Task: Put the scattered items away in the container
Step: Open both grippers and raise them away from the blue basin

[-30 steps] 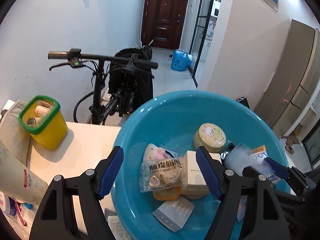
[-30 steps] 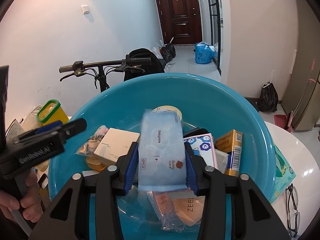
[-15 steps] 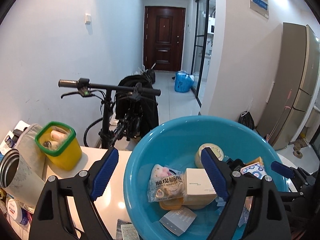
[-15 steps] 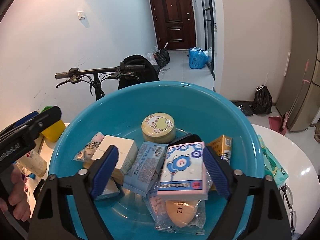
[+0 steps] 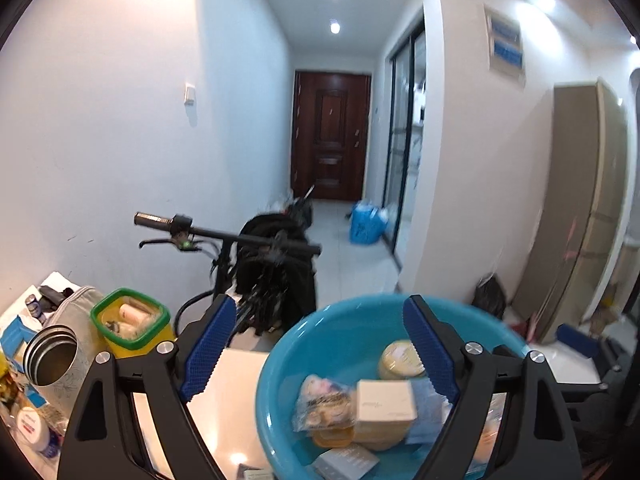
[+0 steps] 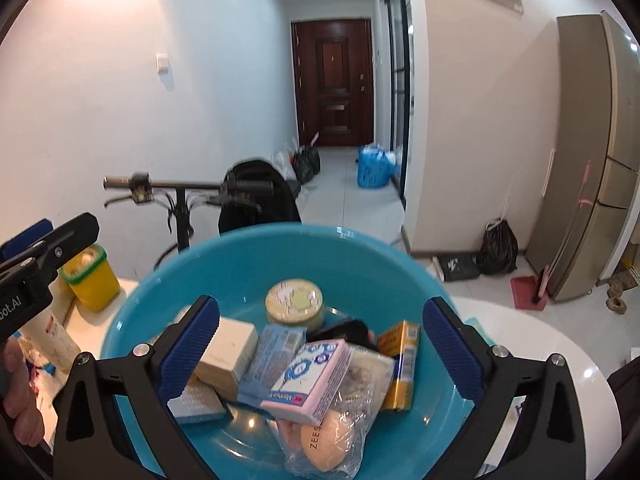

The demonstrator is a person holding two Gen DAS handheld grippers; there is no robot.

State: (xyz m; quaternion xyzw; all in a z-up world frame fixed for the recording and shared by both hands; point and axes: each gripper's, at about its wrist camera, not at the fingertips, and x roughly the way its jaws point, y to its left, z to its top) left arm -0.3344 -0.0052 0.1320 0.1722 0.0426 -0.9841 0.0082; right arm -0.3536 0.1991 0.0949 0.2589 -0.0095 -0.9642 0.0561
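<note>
A teal basin (image 6: 280,252) sits on the white table and holds several items: a round tin (image 6: 294,300), a white box (image 6: 230,350), a blue wipes pack (image 6: 274,354), a pink tissue pack (image 6: 310,380), a yellow box (image 6: 402,364) and a bagged sponge (image 6: 326,436). My right gripper (image 6: 318,348) is open and empty above the basin. My left gripper (image 5: 318,350) is open and empty over the basin's (image 5: 344,316) left rim. The tin (image 5: 400,360), white box (image 5: 384,402) and a snack bag (image 5: 324,400) show in the left wrist view.
A yellow bin with a green rim (image 5: 128,326) and a steel cup (image 5: 50,356) stand left of the basin, with small clutter at the table's left edge. A bicycle (image 5: 240,248) stands behind the table. A hallway with bags runs to a door.
My right gripper let go of the blue wipes pack into the basin and opened wide. Both grippers have lifted and pulled back, so the basin sits lower in both views.
</note>
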